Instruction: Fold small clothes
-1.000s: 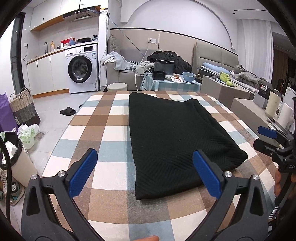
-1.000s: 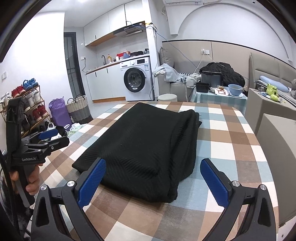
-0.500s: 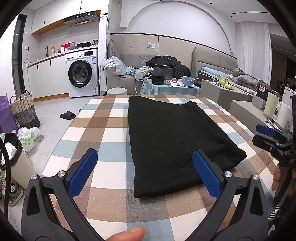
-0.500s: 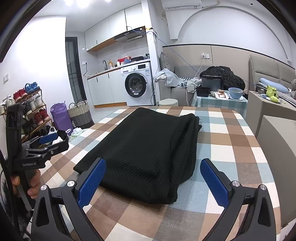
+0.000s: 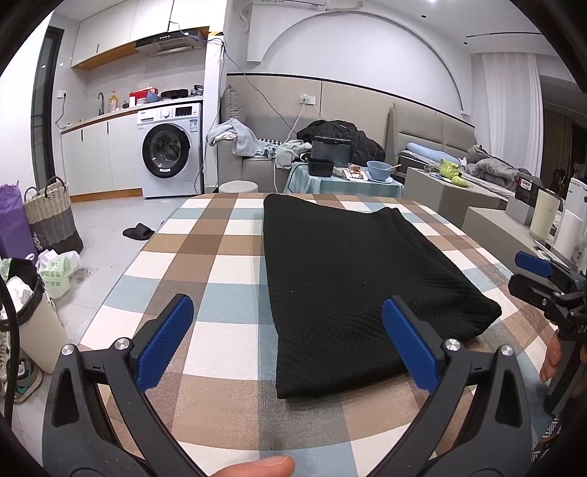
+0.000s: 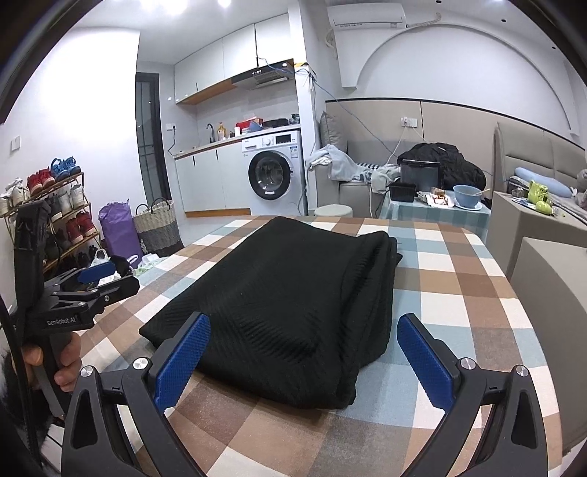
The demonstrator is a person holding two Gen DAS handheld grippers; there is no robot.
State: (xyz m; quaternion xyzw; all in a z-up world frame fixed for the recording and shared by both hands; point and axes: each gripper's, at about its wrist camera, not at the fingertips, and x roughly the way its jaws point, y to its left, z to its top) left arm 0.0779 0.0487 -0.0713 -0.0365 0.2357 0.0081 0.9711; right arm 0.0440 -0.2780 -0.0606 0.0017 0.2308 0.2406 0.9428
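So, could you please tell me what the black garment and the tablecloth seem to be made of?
Garment: looks like a thick knit, matte, with fine zigzag ribbing. Tablecloth: probably woven or coated fabric, checked print, lying flat; hard to tell which.

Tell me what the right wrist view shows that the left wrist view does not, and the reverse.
Only the right wrist view shows the shoe rack by the wall and the air conditioner complete. Only the left wrist view shows the black slipper on the floor and the bin. Both show the folded black garment on the checked tablecloth, the washing machine, and both tools open: left tool, right tool.
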